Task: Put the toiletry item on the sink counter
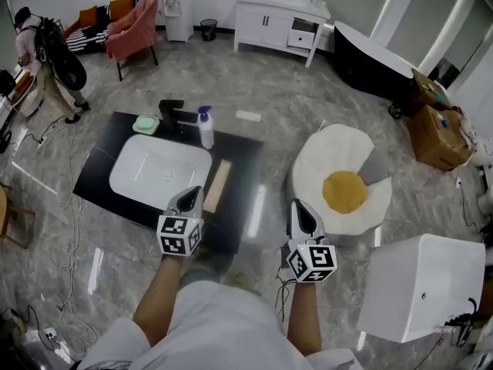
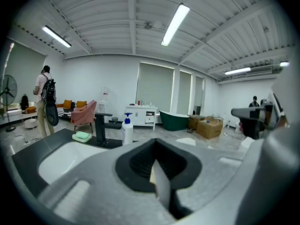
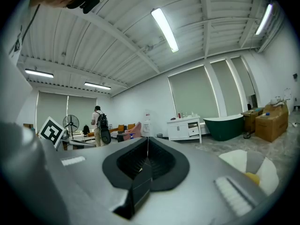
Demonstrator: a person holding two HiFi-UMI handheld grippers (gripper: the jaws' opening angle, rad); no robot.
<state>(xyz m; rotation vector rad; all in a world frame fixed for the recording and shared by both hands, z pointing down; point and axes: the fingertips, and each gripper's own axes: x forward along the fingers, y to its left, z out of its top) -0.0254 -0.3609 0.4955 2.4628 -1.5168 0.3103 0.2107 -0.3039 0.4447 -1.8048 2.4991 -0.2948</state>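
A black sink counter [image 1: 240, 154] lies low on the floor and holds a white basin [image 1: 158, 172]. On it stand a black faucet [image 1: 172, 114], a green soap bar [image 1: 145, 125] and a white pump bottle [image 1: 206, 128] with a blue top. A flat beige strip [image 1: 217, 186] lies to the right of the basin. My left gripper [image 1: 190, 196] hovers over the counter's near edge beside that strip, shut and holding nothing. In the left gripper view the bottle [image 2: 127, 131] stands ahead of the closed left gripper [image 2: 157, 172]. My right gripper [image 1: 300, 208] is shut too, over bare floor.
An egg-shaped rug [image 1: 344, 183] lies right of the counter, with a white box [image 1: 424, 287] nearer me. A white cabinet [image 1: 281, 18], a dark bathtub [image 1: 370, 60] and cardboard boxes [image 1: 439, 129] line the back. A person [image 1: 42, 52] stands far left; cables [image 1: 73, 230] trail there.
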